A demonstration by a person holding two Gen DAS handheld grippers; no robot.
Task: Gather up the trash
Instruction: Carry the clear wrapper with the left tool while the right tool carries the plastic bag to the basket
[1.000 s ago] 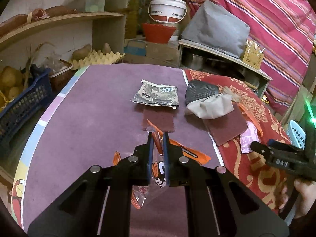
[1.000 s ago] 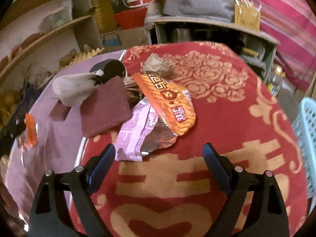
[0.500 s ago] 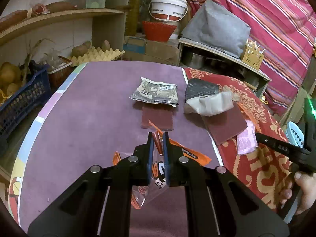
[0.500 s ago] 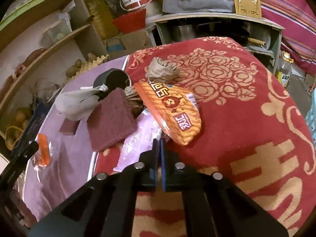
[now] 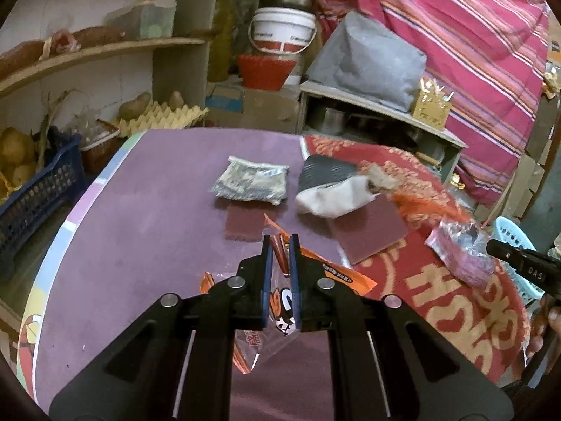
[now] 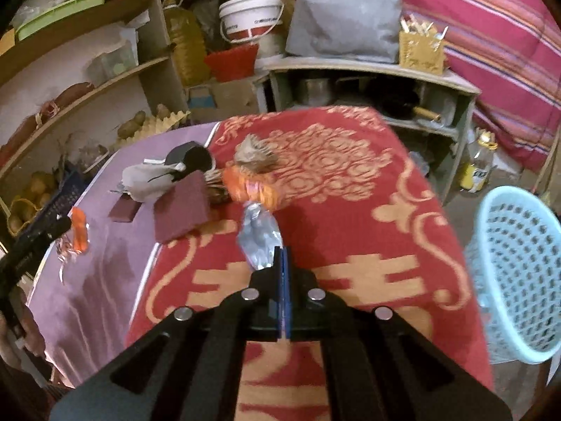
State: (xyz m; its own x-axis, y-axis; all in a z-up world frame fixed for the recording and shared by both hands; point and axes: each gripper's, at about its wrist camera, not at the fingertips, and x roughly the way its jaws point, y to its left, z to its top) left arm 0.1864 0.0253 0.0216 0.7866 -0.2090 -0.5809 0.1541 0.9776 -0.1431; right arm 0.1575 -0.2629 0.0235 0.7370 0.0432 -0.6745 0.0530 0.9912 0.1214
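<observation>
Right tool [image 6: 282,251] just clamped shut on pink foil wrapper [image 6: 259,242], lifted off red cloth; left tool [image 5: 279,245] gripping orange snack wrapper [image 5: 315,273]. Laundry-style basket [image 6: 519,266] next.

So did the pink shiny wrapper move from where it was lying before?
Yes. The pink wrapper, pinched in the right gripper, has lifted off the red cloth, away from the maroon pad.
</observation>
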